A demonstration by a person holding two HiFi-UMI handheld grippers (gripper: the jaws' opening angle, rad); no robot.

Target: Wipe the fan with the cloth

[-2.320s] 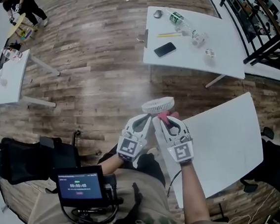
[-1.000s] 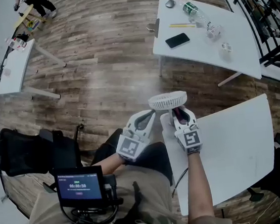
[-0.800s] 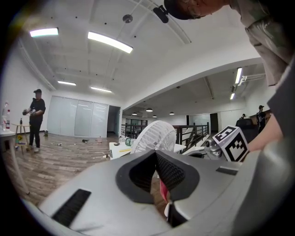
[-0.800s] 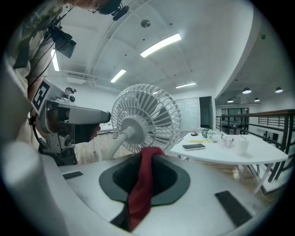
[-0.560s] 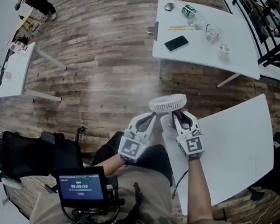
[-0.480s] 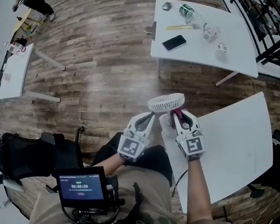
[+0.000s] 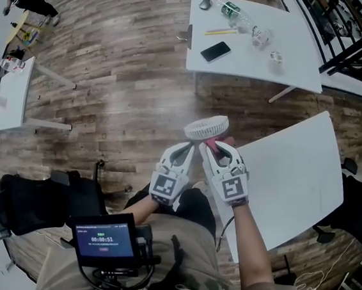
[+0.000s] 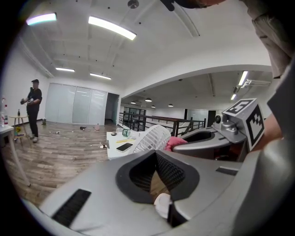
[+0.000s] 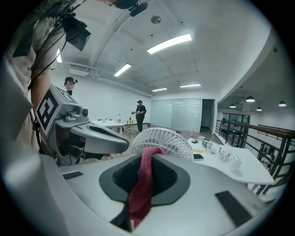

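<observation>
Weight should be no trouble with the small white plastic fan with a round slatted grille [image 7: 206,129]. It looks light and stiff, but the thin ribs of its head would likely bend or crack under a hard press. The smooth plastic may also slip in a narrow pinch. The sound place to hold it is low on the stem, clear of the grille. That seems to be where the left hand-held gripper [image 7: 191,148] has it: its jaws are together on a small white part that sits deep between them, with the head rising beyond. The fan hangs in the air over the wooden floor [image 7: 124,95], just off the far left corner of the near white desk [image 7: 294,181].

The soft pink-red cloth [image 7: 212,146] is limp and will fold to the ribs. The right hand-held gripper [image 7: 217,153] is clamped on it, with the free end reaching up to touch the grille's near face. Light strokes should do.

Compared with a second ago, the right hand-held gripper has come up. The cloth then lay under the right part of the fan's head and now meets it nearer the middle, with more of its pink showing. The left hand-held gripper's hold looks unchanged, and the fan is as upright as before.
</observation>
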